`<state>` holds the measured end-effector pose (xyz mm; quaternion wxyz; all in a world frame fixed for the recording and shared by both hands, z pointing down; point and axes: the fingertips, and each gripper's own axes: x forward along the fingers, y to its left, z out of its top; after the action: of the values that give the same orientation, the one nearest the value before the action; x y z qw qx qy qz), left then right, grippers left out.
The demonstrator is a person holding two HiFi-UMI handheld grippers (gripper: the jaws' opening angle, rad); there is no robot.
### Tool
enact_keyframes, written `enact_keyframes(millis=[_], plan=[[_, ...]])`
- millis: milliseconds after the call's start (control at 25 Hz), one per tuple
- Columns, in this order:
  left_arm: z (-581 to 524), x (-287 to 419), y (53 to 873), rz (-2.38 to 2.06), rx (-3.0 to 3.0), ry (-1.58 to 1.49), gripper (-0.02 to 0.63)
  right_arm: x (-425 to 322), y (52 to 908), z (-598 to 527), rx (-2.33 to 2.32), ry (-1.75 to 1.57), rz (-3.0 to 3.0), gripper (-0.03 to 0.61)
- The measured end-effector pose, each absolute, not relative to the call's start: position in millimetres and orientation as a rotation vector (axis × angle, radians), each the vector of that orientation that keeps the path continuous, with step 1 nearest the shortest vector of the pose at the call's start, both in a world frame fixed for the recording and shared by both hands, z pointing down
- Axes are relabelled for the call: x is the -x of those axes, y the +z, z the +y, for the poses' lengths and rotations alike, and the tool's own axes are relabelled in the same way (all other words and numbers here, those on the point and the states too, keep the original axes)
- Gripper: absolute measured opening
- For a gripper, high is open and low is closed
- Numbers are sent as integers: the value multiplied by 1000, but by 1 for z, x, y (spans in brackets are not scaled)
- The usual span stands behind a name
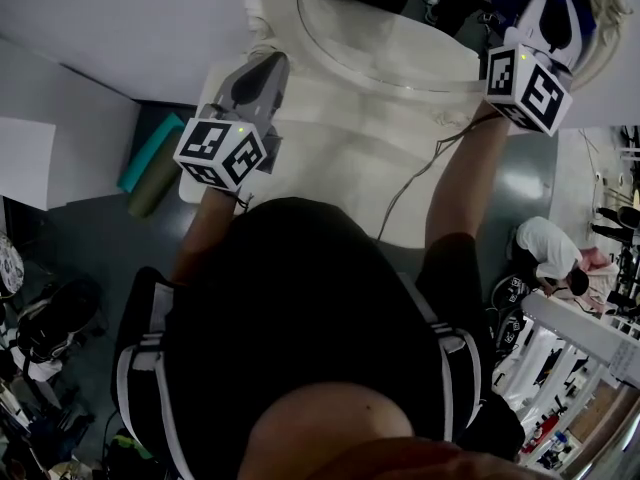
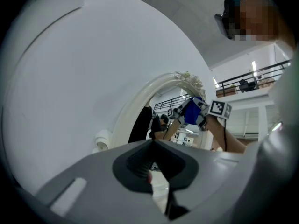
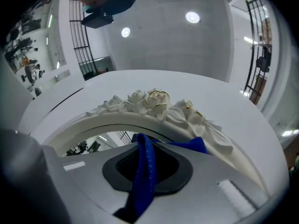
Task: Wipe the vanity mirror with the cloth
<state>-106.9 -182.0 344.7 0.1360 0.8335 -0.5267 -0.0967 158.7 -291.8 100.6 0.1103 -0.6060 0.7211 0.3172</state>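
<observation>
While our right hand-held gripper [image 3: 148, 164] clamps the blue cloth [image 3: 142, 185] at the twelve o'clock rim of the white rose-carved vanity mirror [image 3: 154, 101], we should press it flat, sweeping overlapping arcs; our left hand-held gripper [image 2: 152, 164] is closed, empty.

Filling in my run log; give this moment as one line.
right gripper: shut on blue cloth | cloth: by vanity mirror rose-crested top | left gripper: shut, empty
</observation>
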Motion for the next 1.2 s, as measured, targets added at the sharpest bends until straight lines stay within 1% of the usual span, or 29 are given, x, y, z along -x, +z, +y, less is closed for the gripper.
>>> enact_keyframes(millis=[440, 600, 960, 1200], plan=[[-177, 109, 346, -1546, -2396, -286, 11, -90, 90, -292, 1699, 1363, 2324, 34], [-178, 106, 345, -1545, -2392, -287, 11, -68, 91, -295, 1675, 1591, 2370, 34], [-174, 106, 354, -1574, -2363, -274, 11, -38, 129, -297, 1591, 1782, 2490, 34], [-168, 106, 356, -1577, -2348, -269, 11, -27, 163, -298, 1522, 1833, 2481, 34]])
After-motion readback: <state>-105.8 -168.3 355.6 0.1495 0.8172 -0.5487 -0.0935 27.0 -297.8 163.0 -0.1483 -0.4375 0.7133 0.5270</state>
